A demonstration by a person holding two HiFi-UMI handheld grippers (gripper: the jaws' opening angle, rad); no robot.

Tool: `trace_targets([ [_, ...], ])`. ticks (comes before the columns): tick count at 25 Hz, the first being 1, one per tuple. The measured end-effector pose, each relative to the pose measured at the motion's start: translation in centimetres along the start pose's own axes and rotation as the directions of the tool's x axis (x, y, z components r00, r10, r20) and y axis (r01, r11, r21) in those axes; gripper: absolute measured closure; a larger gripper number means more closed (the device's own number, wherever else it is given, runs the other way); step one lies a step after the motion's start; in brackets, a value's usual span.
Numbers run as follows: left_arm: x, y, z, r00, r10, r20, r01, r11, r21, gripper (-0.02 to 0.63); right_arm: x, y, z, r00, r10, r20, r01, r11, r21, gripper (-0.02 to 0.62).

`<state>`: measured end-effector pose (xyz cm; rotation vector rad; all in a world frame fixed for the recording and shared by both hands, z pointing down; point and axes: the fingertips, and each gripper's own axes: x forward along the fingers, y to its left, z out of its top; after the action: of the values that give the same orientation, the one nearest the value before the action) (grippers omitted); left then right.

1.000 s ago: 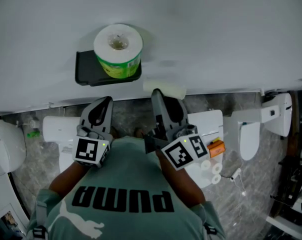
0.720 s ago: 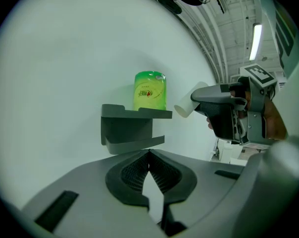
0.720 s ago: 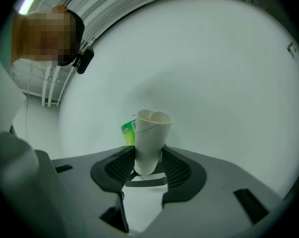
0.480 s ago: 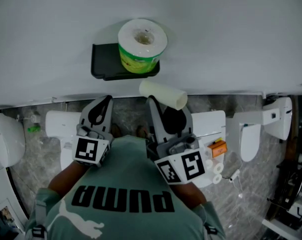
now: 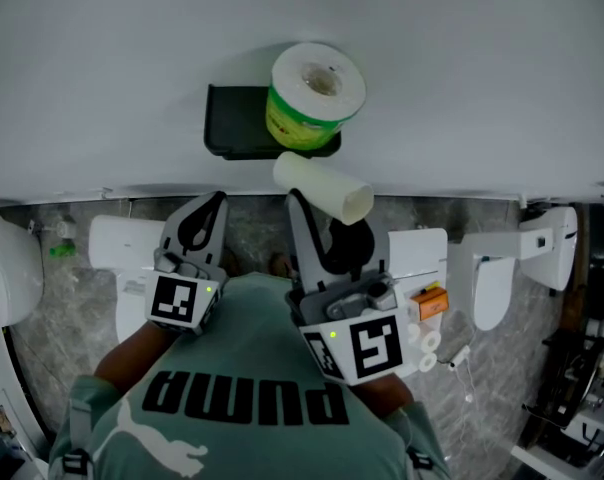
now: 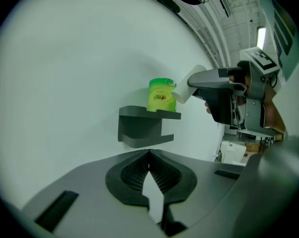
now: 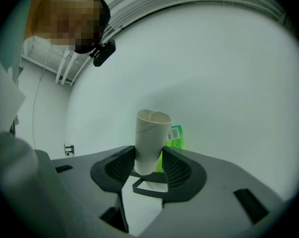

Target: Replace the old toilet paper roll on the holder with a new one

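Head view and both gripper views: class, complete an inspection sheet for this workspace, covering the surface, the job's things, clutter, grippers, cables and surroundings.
surface: plain white wall with a black holder mounted on it.
job's things: new roll in a green wrapper stands on top of the holder; bare cardboard tube is held close by it, contact cannot be told.
clutter: small white rolls and an orange object on a toilet tank at the right.
grippers: left gripper jaws together, empty; right gripper jaws closed on the cardboard tube.
cables: nothing seen.
surroundings: grey stone floor; white toilets along the wall.
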<state>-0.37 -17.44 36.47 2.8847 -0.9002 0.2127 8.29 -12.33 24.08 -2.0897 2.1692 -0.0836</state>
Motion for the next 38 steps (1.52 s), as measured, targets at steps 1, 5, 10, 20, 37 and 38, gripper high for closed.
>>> trace_targets([
  [1,-0.1,0.0,-0.1,1.000,0.000,0.000,0.000,1.000,-0.004,0.603,0.4,0.5,0.2,1.000,0.009,-0.001,-0.009,1.000,-0.023,0.417],
  [5,-0.4,0.8,-0.1,1.000,0.012,0.003,-0.012,1.000,-0.016,0.603,2.8,2.3,1.6,1.000,0.026,0.013,-0.025,0.997,-0.070,0.417],
  [10,-1.0,2.3,0.1,0.999,0.038,0.020,-0.038,0.999,-0.025,0.603,4.9,3.7,1.9,1.000,0.027,0.002,-0.026,0.994,-0.104,0.416],
  [20,-1.8,4.7,0.3,0.997,0.068,0.040,-0.067,0.997,-0.040,0.603,8.3,4.8,0.5,0.996,-0.034,-0.080,0.014,0.969,-0.246,0.416],
  [37,-2.0,6.1,0.0,0.998,0.048,0.050,-0.045,0.997,-0.069,0.603,11.0,4.2,-2.4,0.969,-0.125,-0.212,0.053,0.947,-0.316,0.416],
  [38,-2.0,6.2,-0.1,0.998,0.048,0.048,-0.044,0.997,-0.069,0.603,11.1,4.2,-2.5,0.968,-0.127,-0.214,0.055,0.948,-0.314,0.416],
])
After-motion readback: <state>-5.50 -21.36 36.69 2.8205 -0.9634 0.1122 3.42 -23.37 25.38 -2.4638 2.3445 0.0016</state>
